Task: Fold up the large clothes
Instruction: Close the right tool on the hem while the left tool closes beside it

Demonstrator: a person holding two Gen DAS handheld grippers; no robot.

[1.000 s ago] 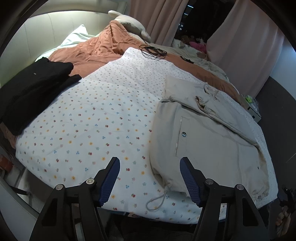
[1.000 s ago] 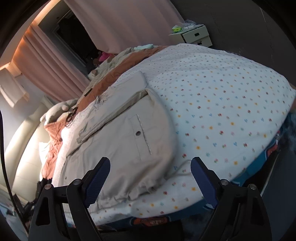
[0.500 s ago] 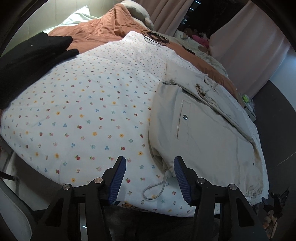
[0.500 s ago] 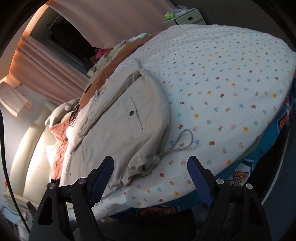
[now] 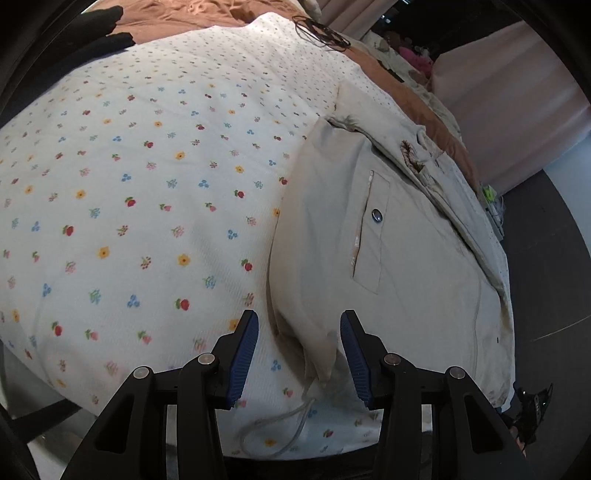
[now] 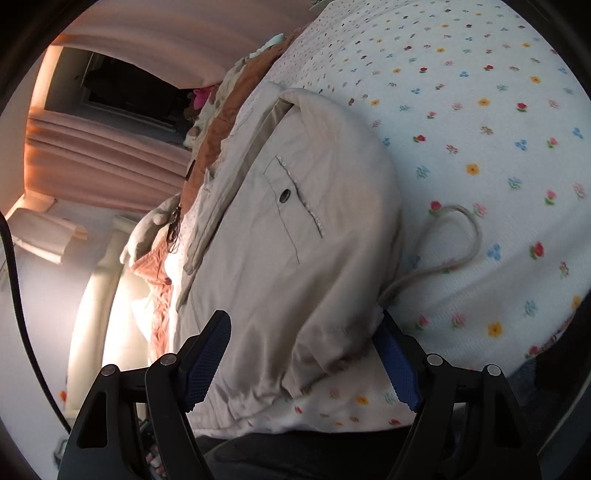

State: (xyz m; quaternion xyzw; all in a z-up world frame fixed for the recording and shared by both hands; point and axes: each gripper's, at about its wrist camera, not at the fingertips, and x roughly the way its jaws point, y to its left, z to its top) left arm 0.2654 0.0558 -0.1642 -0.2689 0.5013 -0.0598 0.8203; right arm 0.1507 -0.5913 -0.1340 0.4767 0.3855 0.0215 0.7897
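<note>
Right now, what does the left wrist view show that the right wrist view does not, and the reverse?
Only the left wrist view: the black garment at the far corner, the left gripper with closing jaws around the jacket's hem corner.

Only the right wrist view: the dark window, the right gripper with closing jaws astride the hem.

Both: the beige jacket, its drawstring loop, the flowered bedspread.

You have the jacket [image 5: 406, 236] lying flat on the quilt [image 5: 140, 192] at the bed's near edge — quilt to its left, curtain [image 5: 509, 110] behind. Its drawcord [image 5: 273, 428] trails onto the quilt just beside the hem corner — that corner sits between your left gripper's [image 5: 299, 354] fingers.
</note>
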